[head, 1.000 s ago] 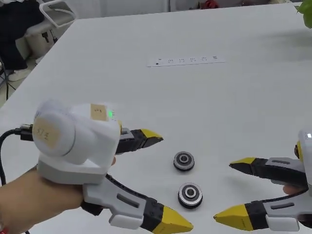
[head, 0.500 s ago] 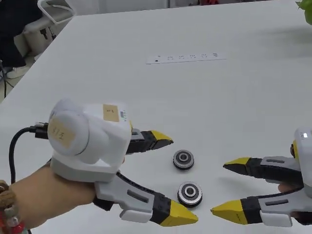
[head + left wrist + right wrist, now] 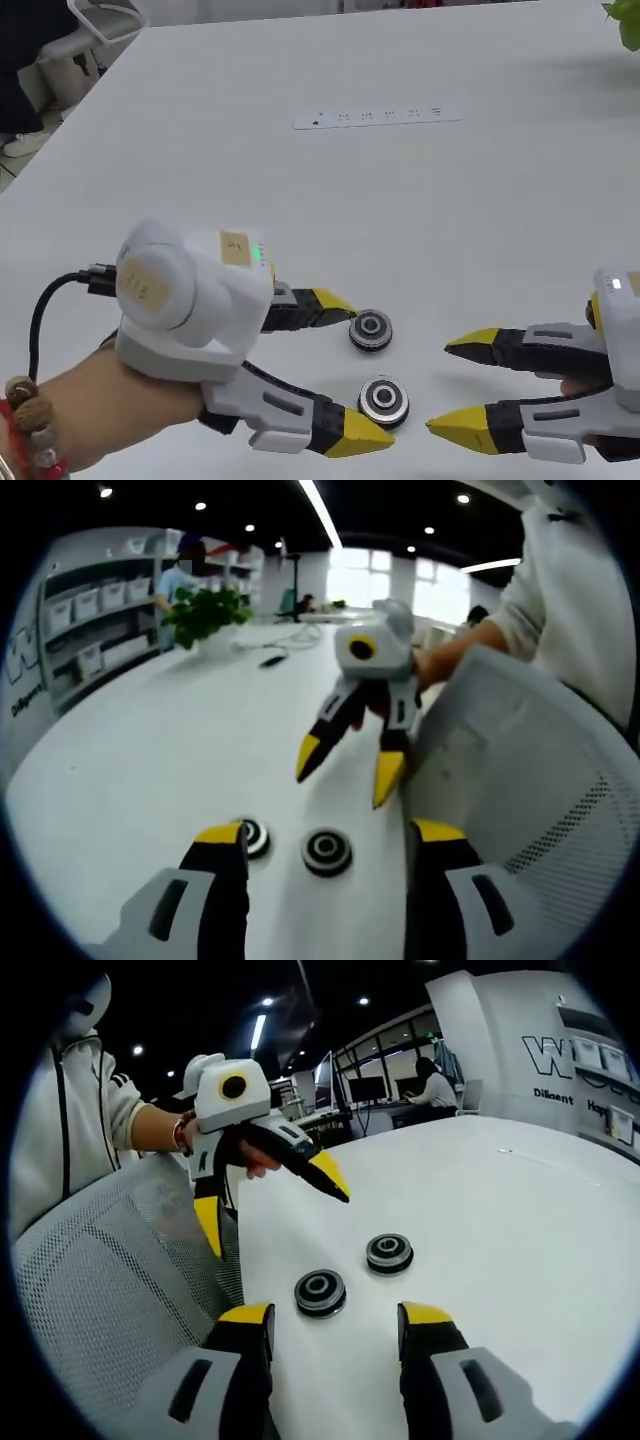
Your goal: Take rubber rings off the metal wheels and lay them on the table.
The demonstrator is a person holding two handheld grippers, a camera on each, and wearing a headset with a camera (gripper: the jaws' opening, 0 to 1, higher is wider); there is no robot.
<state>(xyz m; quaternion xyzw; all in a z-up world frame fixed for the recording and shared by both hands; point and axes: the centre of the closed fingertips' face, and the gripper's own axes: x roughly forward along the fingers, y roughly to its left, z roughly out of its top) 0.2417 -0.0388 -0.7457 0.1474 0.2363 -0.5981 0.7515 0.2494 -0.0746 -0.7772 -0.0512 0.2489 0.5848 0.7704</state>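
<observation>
Two small metal wheels (image 3: 371, 330), shiny hubs ringed by black rubber rings (image 3: 367, 403), lying flat near the bench's (image 3: 420, 220) front edge, between left gripper (image 3: 358, 372) and right gripper (image 3: 441, 386), both spread wide, grasping nothing

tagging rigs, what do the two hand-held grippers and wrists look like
The left hand-held gripper and the right hand-held gripper have white housings and black jaws with yellow tips. The left carries a tan sticker, a green light and a black cable. A beaded bracelet circles that wrist.
</observation>
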